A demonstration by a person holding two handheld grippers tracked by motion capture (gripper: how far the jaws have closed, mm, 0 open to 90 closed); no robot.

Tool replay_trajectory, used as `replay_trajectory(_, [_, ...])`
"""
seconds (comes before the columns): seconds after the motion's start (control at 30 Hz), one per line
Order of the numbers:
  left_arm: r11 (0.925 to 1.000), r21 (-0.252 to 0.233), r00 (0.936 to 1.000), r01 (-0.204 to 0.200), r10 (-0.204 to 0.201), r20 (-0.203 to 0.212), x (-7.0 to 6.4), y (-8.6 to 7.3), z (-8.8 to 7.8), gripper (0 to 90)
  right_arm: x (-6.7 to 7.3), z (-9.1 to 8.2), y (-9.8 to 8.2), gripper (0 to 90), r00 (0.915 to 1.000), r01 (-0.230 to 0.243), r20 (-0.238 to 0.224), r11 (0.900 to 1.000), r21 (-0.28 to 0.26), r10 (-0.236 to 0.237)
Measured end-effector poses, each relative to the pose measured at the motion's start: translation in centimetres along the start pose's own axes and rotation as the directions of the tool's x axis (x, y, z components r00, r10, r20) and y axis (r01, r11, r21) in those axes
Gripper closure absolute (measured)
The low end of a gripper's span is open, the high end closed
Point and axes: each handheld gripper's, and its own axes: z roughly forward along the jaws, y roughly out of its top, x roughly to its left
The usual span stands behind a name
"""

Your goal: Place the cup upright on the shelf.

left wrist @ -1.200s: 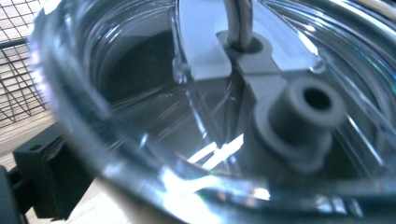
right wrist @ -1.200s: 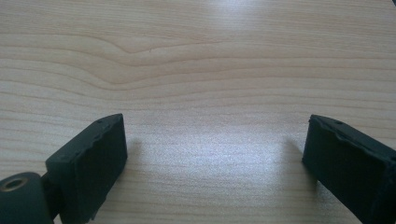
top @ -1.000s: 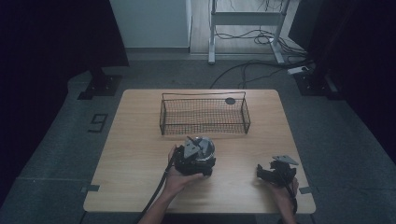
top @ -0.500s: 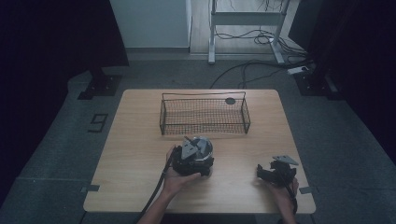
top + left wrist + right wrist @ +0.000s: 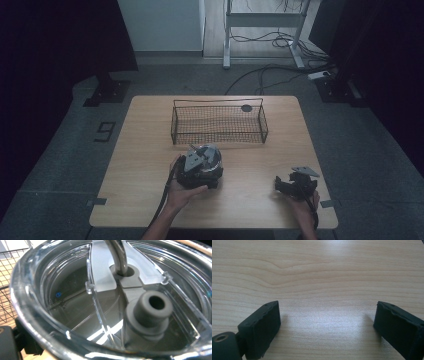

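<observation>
The left hand-held gripper [image 5: 209, 159] holds a clear round plastic lid [image 5: 105, 302] near the black wire basket [image 5: 219, 121]; its jaw gap I cannot tell; the right hand-held gripper [image 5: 325, 327] gapes wide, empty, over the wooden table [image 5: 145, 165].

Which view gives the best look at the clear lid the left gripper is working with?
The left gripper view: the clear lid sits close up, showing its grey spout and ribs. In the high view it is a small, partly hidden shape at the left gripper. The right gripper view looks at bare table.

Clear lid [image 5: 75, 302] w/ grey plug [image 5: 148, 308], black wire basket [image 5: 218, 121] – table [image 5: 145, 150] light wood-grain, prob. pine.
</observation>
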Motion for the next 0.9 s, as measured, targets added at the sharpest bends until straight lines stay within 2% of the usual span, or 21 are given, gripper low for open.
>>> replay_trajectory(0.2, [0.9998, -0.014, 0.9999, 0.012, -0.012, 0.000, 0.4, 0.4, -0.6, 3.6, 0.0, 0.0, 0.0, 7.1, 1.0000, -0.002, -0.001, 1.000, 0.001, 0.002])
replay_trajectory(0.43, [0.9995, -0.019, 0.9995, 0.024, -0.025, -0.019, 1.3, 0.8, -1.5, 3.6, 0.0, 0.0, 0.0, 7.1, 1.0000, 0.000, 0.000, 1.000, 0.000, 0.000])
replay_trajectory(0.9, [0.9990, -0.037, 0.9988, 0.025, -0.027, -0.041, 2.4, 1.9, -2.8, 3.7, 0.0, 0.0, 0.0, 7.6, 1.0000, -0.001, 0.002, 1.000, -0.001, 0.001])
